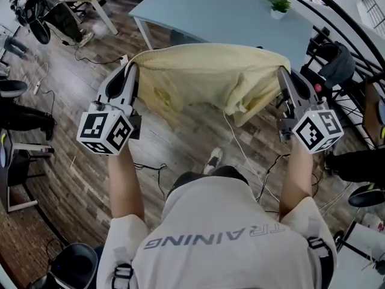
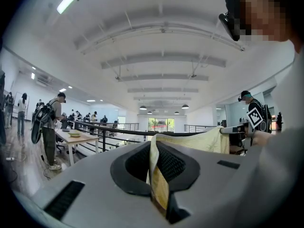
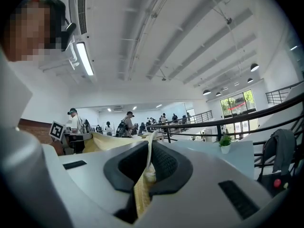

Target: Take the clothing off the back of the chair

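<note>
Both pairs of jaws are pressing together on cloth: the left gripper (image 1: 133,71) is pinching one top corner of the yellow garment (image 1: 204,80) and the right gripper (image 1: 281,72) is pinching the other, and in each gripper view a fold of the fabric is showing clamped between the dark pads. Nearest, the person's grey T-shirt (image 1: 216,233) is showing the one readable word, "TRAINING", across the back. Two marker cubes are riding on the grippers, one on the left (image 1: 105,131) and one on the right (image 1: 319,131). The single garment is hanging in the air, stretched between the two grippers, pale yellow and thin, its top edge pulling nearly straight while the rest is sagging in loose folds, lower toward the right. Below it, one white shoe (image 1: 213,159) is resting on the wooden floor (image 1: 174,140). Beyond, one pale blue table (image 1: 222,11) is carrying one small potted plant (image 1: 279,6).
</note>
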`<state>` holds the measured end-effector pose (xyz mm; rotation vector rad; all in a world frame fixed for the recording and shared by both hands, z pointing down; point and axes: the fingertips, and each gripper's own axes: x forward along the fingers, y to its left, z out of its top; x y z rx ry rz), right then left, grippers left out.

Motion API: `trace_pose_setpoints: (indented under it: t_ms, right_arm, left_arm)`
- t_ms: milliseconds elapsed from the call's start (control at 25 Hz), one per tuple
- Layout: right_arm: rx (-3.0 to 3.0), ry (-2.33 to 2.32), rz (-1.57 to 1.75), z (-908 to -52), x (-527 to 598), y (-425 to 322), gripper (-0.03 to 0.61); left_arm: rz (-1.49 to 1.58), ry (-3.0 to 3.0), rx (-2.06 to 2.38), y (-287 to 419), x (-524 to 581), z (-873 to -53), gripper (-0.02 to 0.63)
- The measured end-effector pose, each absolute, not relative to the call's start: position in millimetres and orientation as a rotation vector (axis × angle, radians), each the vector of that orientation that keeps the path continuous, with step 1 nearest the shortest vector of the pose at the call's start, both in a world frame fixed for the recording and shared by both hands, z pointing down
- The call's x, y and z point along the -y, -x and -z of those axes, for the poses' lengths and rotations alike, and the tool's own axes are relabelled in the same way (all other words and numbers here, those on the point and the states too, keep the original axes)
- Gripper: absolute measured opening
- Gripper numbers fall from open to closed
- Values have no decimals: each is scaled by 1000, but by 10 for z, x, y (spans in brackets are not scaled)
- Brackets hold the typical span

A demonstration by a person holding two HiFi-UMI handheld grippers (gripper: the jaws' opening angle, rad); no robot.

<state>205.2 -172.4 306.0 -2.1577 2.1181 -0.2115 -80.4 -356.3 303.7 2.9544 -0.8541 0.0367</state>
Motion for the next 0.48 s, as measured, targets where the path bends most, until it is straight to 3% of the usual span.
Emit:
trace_pose_setpoints:
  t_ms: [480]
  right_arm:
    - [-2126,2165,333,-3481,1125,-1462,31]
  left_arm:
    - [-61,-2932,848,1370,2782,-3210,49]
